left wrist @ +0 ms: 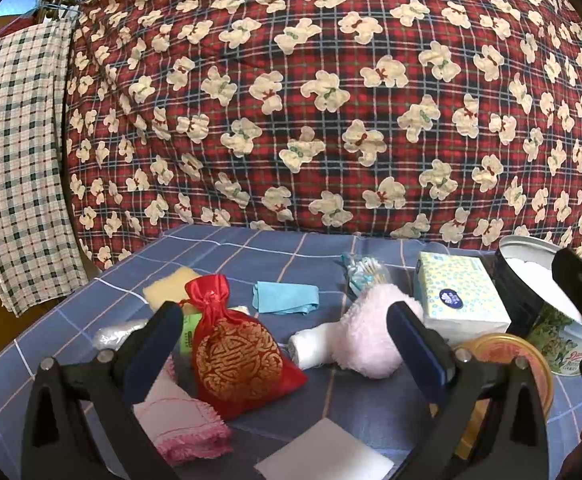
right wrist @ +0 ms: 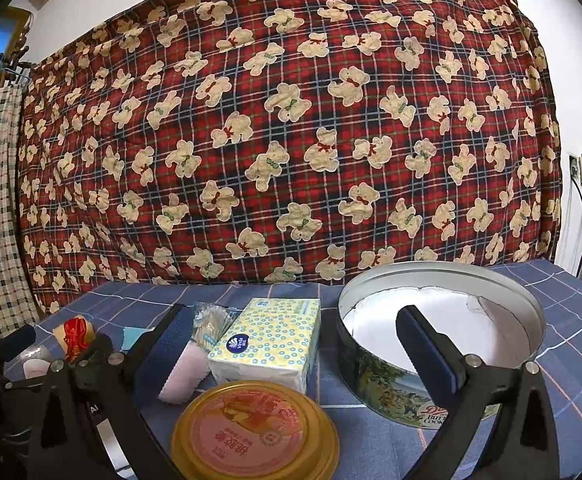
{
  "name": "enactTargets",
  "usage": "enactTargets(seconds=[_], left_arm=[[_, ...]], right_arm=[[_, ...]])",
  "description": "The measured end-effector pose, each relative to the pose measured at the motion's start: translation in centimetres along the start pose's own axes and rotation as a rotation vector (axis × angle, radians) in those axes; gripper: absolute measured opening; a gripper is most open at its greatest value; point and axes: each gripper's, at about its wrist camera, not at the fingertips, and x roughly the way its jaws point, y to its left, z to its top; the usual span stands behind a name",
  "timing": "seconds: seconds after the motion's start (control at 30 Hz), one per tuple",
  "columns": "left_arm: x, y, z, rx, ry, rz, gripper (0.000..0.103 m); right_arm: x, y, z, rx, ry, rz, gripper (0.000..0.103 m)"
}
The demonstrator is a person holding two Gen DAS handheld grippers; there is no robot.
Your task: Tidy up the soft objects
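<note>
Blue checked tablecloth (left wrist: 251,248) below teddy-bear blanket | left gripper (left wrist: 287,344) and right gripper (right wrist: 295,340) jaws spread, empty | risk: satin pouch (left wrist: 235,360) slipping, nudging handkerchief (left wrist: 183,420); cookie tin (right wrist: 443,320) untouched.

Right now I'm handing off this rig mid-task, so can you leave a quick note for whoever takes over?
Left gripper: open, holding nothing, above the red pouch.
Right gripper: open, holding nothing, facing the cookie tin.
Things: pouch, pink fluffy cloth, blue cloth, yellow cloth, pink fringed cloth and tissue pack all lie on the table.
Done: nothing visibly packed; the tin looks empty apart from a white lining.
Left: probably gather the soft items into the tin.
</note>
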Motion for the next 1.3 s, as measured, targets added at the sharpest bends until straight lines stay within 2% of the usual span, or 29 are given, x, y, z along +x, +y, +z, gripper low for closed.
enactTargets(seconds=[0.9, 1.0, 1.13, 1.23, 1.3], left_arm=[[0.1, 0.1, 0.0, -0.003, 0.015, -0.009, 0.103], [-0.3, 0.9, -0.3, 0.005, 0.044, -0.026, 0.103], [-1.7, 3.6, -1.0, 0.003, 0.077, 0.017, 0.103], [-2.9, 7.0, -1.2, -0.026, 0.086, 0.055, 0.103], [-3.4, 8.6, -1.3, -0.035, 0.083, 0.079, 0.103]], right_arm=[[-0.4, 0.7, 0.0, 0.000, 0.003, 0.018, 0.103], [-0.2, 0.9, -0.6, -0.009, 0.009, 0.043, 0.103], [0.0, 1.7, -0.9, -0.050, 0.038, 0.093, 0.103], [0.2, 2.8, -1.2, -0.075, 0.062, 0.177, 0.103], [0.3, 4.1, -1.5, -0.098, 0.099, 0.277, 0.103]])
